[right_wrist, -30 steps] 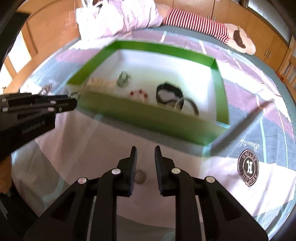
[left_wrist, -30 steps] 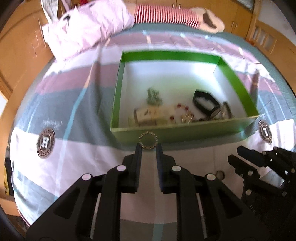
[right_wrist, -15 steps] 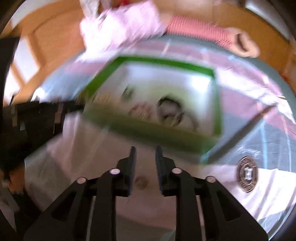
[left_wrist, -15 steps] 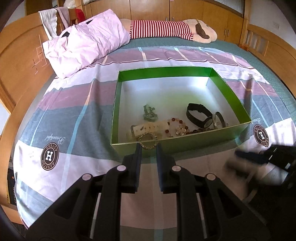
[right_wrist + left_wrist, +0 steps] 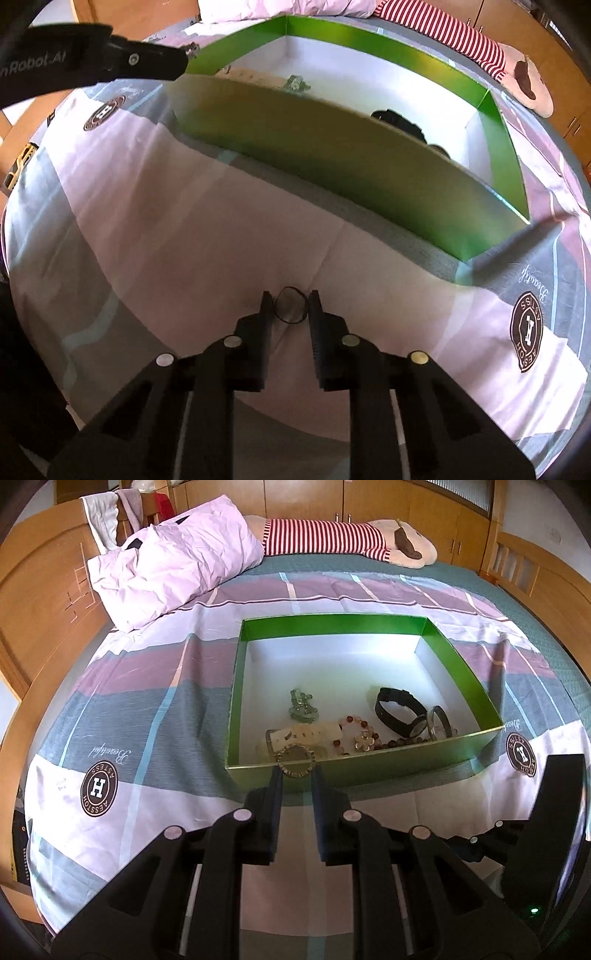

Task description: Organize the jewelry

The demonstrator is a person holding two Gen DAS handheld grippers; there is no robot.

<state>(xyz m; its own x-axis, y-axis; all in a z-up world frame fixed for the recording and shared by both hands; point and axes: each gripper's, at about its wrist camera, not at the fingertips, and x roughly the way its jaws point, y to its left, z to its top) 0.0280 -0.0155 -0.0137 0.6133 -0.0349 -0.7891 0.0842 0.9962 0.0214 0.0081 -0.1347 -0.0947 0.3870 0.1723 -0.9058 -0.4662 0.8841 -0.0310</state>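
We see a glossy green card box with a matt white inside, lying on a bed sheet of soft, creased cloth. At its twelve o'clock, the wardrobe is smooth varnished wood. Both grippers look like matt black plastic.

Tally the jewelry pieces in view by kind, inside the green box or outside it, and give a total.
Rings and hoops: 3 (studded ring, thin dark ring, silver hoop)
Strap bands: 2 (black watch, white strap)
Beaded bracelet: 1
Green ornament: 1
Total: 7
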